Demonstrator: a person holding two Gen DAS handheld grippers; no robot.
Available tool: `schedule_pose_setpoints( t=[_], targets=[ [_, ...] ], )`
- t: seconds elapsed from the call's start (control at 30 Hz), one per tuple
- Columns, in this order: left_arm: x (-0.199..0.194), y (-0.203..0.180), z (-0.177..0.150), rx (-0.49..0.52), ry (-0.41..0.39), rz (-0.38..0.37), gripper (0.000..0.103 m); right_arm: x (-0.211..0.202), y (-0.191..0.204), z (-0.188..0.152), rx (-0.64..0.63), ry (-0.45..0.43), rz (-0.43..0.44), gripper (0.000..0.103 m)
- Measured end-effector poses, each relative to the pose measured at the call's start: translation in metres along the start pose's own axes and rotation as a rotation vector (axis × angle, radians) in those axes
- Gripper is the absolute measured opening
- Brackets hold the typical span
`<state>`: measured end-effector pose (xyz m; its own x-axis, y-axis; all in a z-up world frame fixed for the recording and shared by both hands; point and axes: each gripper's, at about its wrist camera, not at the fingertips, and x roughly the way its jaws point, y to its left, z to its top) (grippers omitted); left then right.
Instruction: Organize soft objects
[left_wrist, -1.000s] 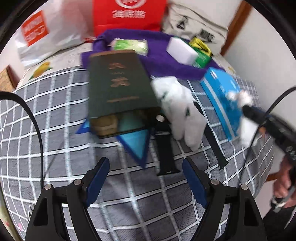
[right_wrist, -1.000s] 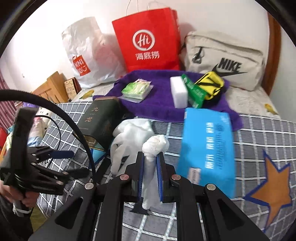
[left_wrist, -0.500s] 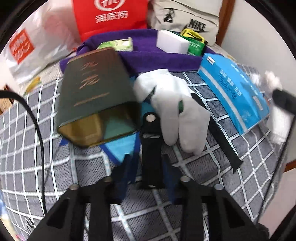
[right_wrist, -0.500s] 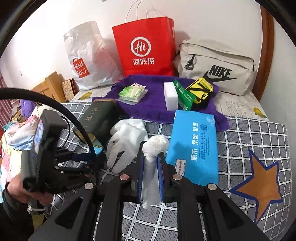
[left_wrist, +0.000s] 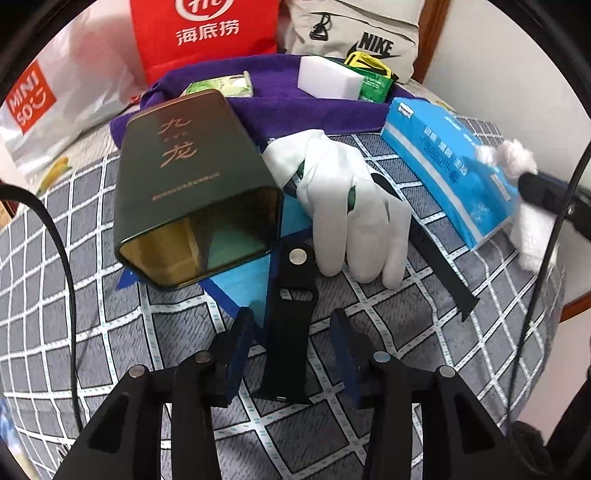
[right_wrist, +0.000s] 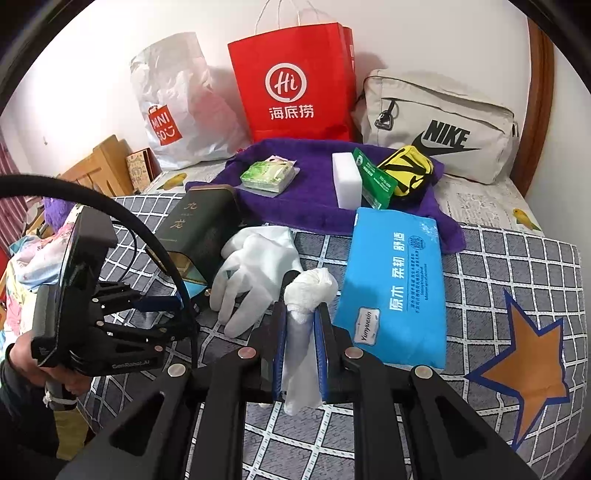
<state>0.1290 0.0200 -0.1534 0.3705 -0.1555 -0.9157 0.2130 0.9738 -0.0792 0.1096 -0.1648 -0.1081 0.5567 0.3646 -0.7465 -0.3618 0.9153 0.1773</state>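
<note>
I am seeing the black strap (left_wrist: 291, 325) lying between the left hand-held gripper (left_wrist: 291, 354) fingers, whose jaws are opening, pads apart from it. White glove (left_wrist: 354, 206) at 1 o'clock, dark tin (left_wrist: 195, 184) at 11. Right hand-held gripper (right_wrist: 300, 350) is clamping the white cloth wad (right_wrist: 308, 295) above the bed (right_wrist: 517, 258).

The bed (right_wrist: 517, 258) wears a grey checked cover with an orange star (right_wrist: 524, 373). On it lie a purple towel (right_wrist: 314, 206), a dark green tin (left_wrist: 195, 177) on its side, a white glove (left_wrist: 351, 206), a black strap (left_wrist: 291, 325) and a blue tissue pack (right_wrist: 399, 288).
</note>
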Motion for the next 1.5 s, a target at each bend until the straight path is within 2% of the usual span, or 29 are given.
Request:
schedule_pose_setpoints(
  t=[0.03,0.3,0.6,1.07,1.5],
  targets=[
    [0.0,-0.002,-0.001,0.013,-0.002,0.014,0.021,-0.001,-0.001,0.0,0.004,-0.002,-0.002,0.015],
    [-0.006,0.003,-0.01,0.017,0.007,-0.017,0.023,-0.001,-0.002,0.0,0.005,0.001,0.005,0.015],
    [-0.008,0.002,-0.002,0.025,0.015,-0.004,0.02,-0.002,0.011,0.003,-0.029,0.001,0.036,0.015],
    [-0.057,-0.004,0.003,0.054,-0.069,-0.04,0.02,-0.016,0.007,0.012,-0.033,-0.028,0.067,0.015],
    [-0.082,-0.013,0.036,0.08,-0.155,-0.059,0.02,-0.032,-0.005,0.026,-0.048,-0.074,0.051,0.015]
  ],
)
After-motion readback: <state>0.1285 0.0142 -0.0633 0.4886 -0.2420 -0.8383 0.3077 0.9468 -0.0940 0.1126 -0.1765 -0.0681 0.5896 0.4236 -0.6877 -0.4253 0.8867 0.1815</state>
